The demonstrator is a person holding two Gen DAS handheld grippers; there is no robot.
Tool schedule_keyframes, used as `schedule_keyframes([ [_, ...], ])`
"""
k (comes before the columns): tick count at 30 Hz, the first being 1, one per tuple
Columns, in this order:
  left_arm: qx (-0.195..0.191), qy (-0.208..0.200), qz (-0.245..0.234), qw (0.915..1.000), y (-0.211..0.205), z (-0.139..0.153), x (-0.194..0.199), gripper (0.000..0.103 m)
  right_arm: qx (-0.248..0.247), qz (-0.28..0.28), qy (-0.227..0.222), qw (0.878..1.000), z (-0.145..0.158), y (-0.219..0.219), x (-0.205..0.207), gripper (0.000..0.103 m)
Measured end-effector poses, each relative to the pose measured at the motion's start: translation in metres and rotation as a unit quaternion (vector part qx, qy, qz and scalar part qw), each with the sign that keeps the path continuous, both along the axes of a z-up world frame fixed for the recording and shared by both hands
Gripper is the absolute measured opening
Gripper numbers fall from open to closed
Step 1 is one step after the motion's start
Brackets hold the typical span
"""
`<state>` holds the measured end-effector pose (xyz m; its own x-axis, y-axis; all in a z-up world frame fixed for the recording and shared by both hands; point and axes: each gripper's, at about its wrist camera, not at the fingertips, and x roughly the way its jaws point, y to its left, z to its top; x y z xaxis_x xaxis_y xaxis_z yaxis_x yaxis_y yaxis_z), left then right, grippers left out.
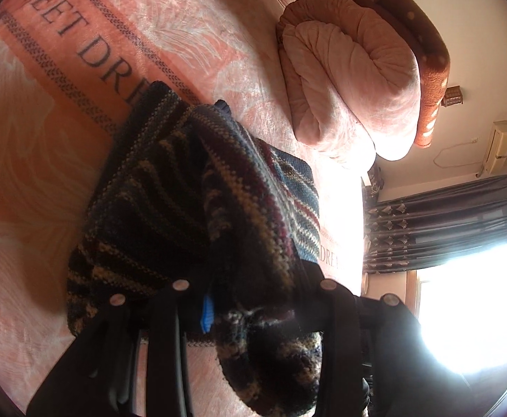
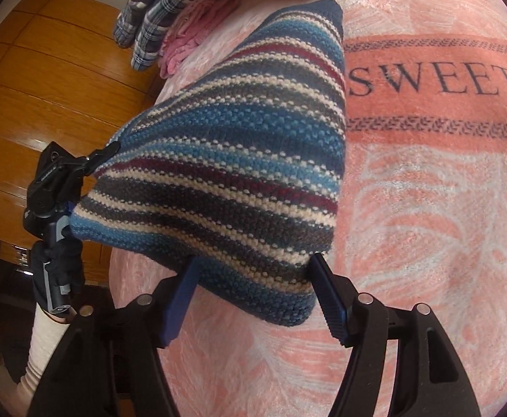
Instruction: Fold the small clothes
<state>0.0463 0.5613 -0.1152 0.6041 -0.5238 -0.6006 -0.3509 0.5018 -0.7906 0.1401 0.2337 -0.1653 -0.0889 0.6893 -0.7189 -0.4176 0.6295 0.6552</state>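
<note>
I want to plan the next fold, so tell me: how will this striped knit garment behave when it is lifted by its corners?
Likely floppy: the striped knit garment sags between the left gripper and the right gripper rather than holding flat. Its thick, coarse knit probably grips well and should not slip easily. It bunches into loose folds in the left wrist view, so it may crumple when lowered onto the pink blanket.

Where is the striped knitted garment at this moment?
The striped knitted garment hangs lifted over the pink blanket, left of its "SWEET" lettering, pinched by the left gripper and reaching between the open fingers of the right gripper.
</note>
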Motion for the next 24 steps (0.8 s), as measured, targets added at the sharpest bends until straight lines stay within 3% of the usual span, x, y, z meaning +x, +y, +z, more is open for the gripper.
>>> schedule_keyframes([
  [4, 0.030, 0.000, 0.009, 0.9995, 0.030, -0.004, -0.014, 0.027, -0.013, 0.019, -0.025, 0.999, 0.008, 0.020, -0.012, 0.076],
  [5, 0.042, -0.003, 0.013, 0.9990, 0.038, -0.005, -0.016, 0.010, -0.017, 0.023, -0.031, 0.999, 0.009, 0.024, -0.013, 0.077],
  [6, 0.050, -0.002, 0.015, 0.9986, 0.045, -0.007, -0.017, 0.003, -0.024, 0.023, -0.037, 0.999, 0.009, 0.027, -0.013, 0.077],
  [8, 0.043, 0.001, 0.020, 0.9989, 0.056, -0.015, -0.021, 0.003, -0.031, 0.022, -0.037, 0.999, 0.006, 0.033, -0.013, 0.077],
  [14, 0.033, 0.006, -0.008, 0.9994, 0.040, -0.022, -0.040, 0.029, -0.025, 0.018, -0.032, 0.999, 0.004, 0.035, -0.011, 0.078],
  [16, 0.032, 0.006, -0.031, 0.9990, 0.021, -0.021, -0.046, 0.033, -0.022, 0.018, -0.029, 0.999, 0.004, 0.031, -0.010, 0.077],
  [18, 0.025, 0.016, -0.052, 0.9982, 0.003, -0.026, -0.054, 0.047, -0.019, 0.017, -0.025, 0.999, 0.003, 0.024, -0.007, 0.077],
  [20, 0.021, 0.020, -0.068, 0.9973, -0.013, -0.028, -0.057, 0.047, -0.019, 0.018, -0.026, 0.999, 0.003, 0.018, -0.007, 0.077],
  [23, 0.031, 0.035, -0.082, 0.9955, -0.029, -0.033, -0.051, 0.059, -0.022, 0.019, -0.029, 0.999, 0.003, 0.019, -0.008, 0.077],
  [24, 0.035, 0.046, -0.084, 0.9947, -0.032, -0.036, -0.047, 0.057, -0.022, 0.018, -0.029, 0.999, 0.003, 0.020, -0.008, 0.077],
])
